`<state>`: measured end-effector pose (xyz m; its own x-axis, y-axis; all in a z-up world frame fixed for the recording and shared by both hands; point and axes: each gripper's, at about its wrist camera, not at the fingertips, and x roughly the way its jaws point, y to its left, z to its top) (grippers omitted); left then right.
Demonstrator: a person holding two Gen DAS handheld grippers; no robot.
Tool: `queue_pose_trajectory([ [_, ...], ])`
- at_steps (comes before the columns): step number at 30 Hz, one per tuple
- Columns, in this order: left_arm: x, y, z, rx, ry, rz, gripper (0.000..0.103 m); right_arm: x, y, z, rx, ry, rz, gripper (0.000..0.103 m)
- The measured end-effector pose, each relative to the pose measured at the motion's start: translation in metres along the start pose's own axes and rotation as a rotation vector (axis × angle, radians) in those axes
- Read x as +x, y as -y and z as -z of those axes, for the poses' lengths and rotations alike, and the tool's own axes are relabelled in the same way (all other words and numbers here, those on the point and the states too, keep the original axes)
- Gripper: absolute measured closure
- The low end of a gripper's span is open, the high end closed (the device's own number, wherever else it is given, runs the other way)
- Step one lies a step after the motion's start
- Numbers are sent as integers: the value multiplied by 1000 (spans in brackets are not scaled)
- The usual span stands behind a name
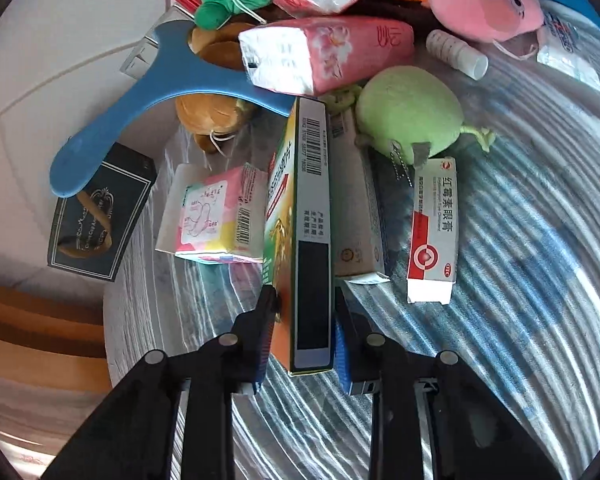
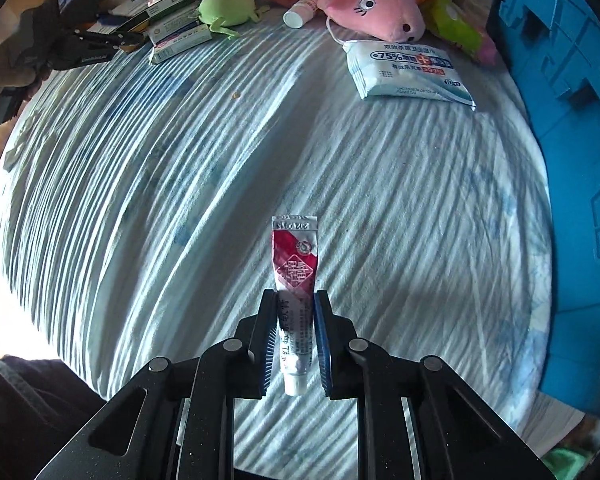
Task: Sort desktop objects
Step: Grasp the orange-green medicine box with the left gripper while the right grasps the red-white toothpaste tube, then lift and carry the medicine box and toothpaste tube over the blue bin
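Cardboard box (image 1: pixel 300 216) pinched in the left gripper (image 1: pixel 305 300) feels light but crushable, while the right gripper (image 2: pixel 296 304) squeezes a soft tube (image 2: pixel 295 280) mid-body.

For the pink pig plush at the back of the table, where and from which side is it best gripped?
Probably by the snout end of the pink pig plush, coming down from above. That end juts free over the cloth toward the wipes pack, while the orange part behind is crowded by other items. It looks soft, so it should squeeze narrow enough.
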<state>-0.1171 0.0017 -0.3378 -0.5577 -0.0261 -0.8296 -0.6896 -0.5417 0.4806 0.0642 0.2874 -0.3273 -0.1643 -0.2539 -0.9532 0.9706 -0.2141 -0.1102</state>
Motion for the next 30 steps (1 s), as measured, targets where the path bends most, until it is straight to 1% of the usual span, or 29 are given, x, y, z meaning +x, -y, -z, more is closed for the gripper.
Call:
queue_pose_trajectory([
  [3,-8,-10,3,-51,20,5,84,-9,3,-1,-1,15,1,85],
  [4,-11,-13,5,-69,25,14,84,-11,4,-1,-2,20,1,85],
  [7,-20,-20,13,-118,27,21,85,-18,6,-3,-6,35,-3,85],
  [12,-37,-29,29,-241,18,52,85,-35,5,-14,-26,61,-6,85],
  [15,-49,-30,39,-301,15,68,85,-39,0,-35,-36,79,-5,85],
  [18,-67,-31,47,-350,19,74,85,-51,3,-42,-34,102,-12,85],
  [26,-119,-39,62,-446,51,62,85,-82,-13,-64,-93,169,-20,85],
  [30,-146,-43,63,-468,81,48,85,-104,-15,-74,-131,213,-35,85],
])
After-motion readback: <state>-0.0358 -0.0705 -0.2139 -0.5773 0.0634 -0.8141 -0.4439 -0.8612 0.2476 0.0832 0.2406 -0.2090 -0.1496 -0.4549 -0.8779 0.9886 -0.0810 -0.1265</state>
